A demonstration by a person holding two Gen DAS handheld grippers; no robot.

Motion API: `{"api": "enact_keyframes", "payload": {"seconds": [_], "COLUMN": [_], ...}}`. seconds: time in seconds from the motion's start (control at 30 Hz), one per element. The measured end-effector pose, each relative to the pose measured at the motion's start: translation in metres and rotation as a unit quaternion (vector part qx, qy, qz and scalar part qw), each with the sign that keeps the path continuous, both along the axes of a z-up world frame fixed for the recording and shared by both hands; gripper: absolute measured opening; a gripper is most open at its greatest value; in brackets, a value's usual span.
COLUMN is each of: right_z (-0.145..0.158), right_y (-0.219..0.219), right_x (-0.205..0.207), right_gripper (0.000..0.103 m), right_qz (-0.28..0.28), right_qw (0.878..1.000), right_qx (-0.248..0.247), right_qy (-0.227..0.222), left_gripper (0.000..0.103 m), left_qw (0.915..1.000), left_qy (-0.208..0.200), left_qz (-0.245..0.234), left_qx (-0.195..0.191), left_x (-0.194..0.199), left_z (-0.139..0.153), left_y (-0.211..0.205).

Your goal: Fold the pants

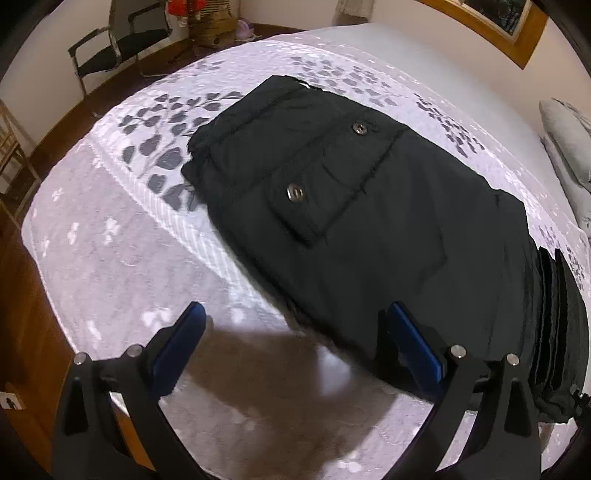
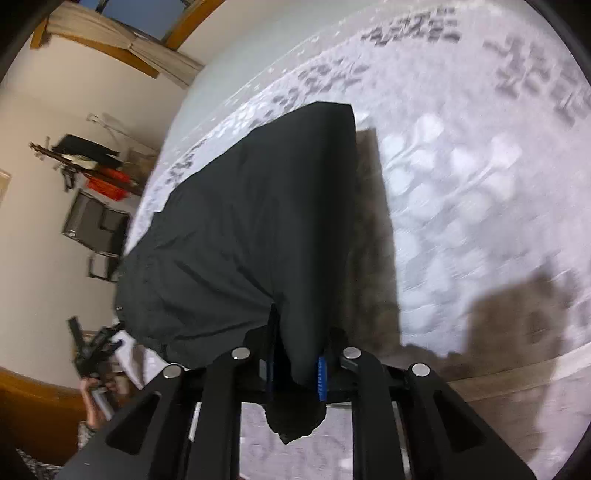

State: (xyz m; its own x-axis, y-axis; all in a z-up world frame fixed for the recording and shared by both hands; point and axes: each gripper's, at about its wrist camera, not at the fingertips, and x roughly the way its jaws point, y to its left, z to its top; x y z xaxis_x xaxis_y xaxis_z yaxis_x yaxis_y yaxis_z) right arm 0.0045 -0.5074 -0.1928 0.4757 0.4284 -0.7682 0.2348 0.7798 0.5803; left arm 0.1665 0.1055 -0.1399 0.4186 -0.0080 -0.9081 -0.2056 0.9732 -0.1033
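left tongs (image 1: 295, 332) spread wide beside pants (image 1: 369, 206) | right tongs (image 2: 295, 373) clenched on pants

Bedspread (image 1: 110, 236), pale lilac w/ grey leaf print, covers the bed. Black chair (image 1: 122, 48) w/ metal frame stands on the wood floor beyond the far edge, a wicker basket (image 1: 212, 22) just beside it. Framed picture (image 1: 495, 22) on the wall, upper right. Grey pillow (image 1: 565, 136) at the right edge. Right wrist view: cluttered rack (image 2: 92, 162) against the wall, red items on it.
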Motion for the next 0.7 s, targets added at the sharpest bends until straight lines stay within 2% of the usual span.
{"api": "enact_keyframes", "payload": {"seconds": [0.13,0.23,0.27,0.3,0.37,0.4,0.53,0.6,0.7], "right_z": [0.008,0.012,0.011,0.01,0.011,0.012,0.019,0.024,0.031], "right_y": [-0.025,-0.03,-0.029,-0.028,-0.025,-0.021,-0.019,-0.023,-0.029], "right_x": [-0.01,-0.019,-0.02,-0.021,-0.02,-0.02,-0.026,-0.032,-0.041], "right_gripper": [0.015,0.017,0.02,0.028,0.038,0.038,0.038,0.038,0.038], "right_qz": [-0.034,-0.037,-0.031,-0.029,-0.029,-0.03,-0.039,-0.043,-0.051], "right_qw": [0.998,0.996,0.996,0.996,0.994,0.993,0.993,0.991,0.991], "right_qx": [-0.043,-0.082,-0.088,-0.088,-0.102,-0.108,-0.114,-0.124,-0.125], "right_qy": [0.005,0.009,0.012,0.013,0.02,0.019,0.009,0.005,-0.004], "left_gripper": [0.098,0.098,0.098,0.098,0.098,0.098,0.098,0.098,0.097], "left_qw": [0.9999,0.9996,0.9995,0.9993,0.9982,0.9975,0.9924,0.9884,0.9785], "left_qy": [0.002,-0.005,-0.003,0.0,-0.002,-0.004,-0.013,-0.03,-0.029], "left_qz": [-0.009,0.001,0.005,0.011,0.017,0.017,0.02,0.045,0.092], "left_qx": [-0.012,-0.029,-0.032,-0.037,-0.058,-0.068,-0.121,-0.142,-0.182], "left_x": [0.0,0.0,0.0,0.001,0.0,-0.001,0.002,0.005,0.011], "left_z": [-0.003,-0.005,-0.006,-0.007,-0.007,-0.007,-0.003,0.001,-0.008], "left_y": [-0.009,-0.005,-0.004,-0.001,0.003,0.005,0.025,0.044,0.073]}}
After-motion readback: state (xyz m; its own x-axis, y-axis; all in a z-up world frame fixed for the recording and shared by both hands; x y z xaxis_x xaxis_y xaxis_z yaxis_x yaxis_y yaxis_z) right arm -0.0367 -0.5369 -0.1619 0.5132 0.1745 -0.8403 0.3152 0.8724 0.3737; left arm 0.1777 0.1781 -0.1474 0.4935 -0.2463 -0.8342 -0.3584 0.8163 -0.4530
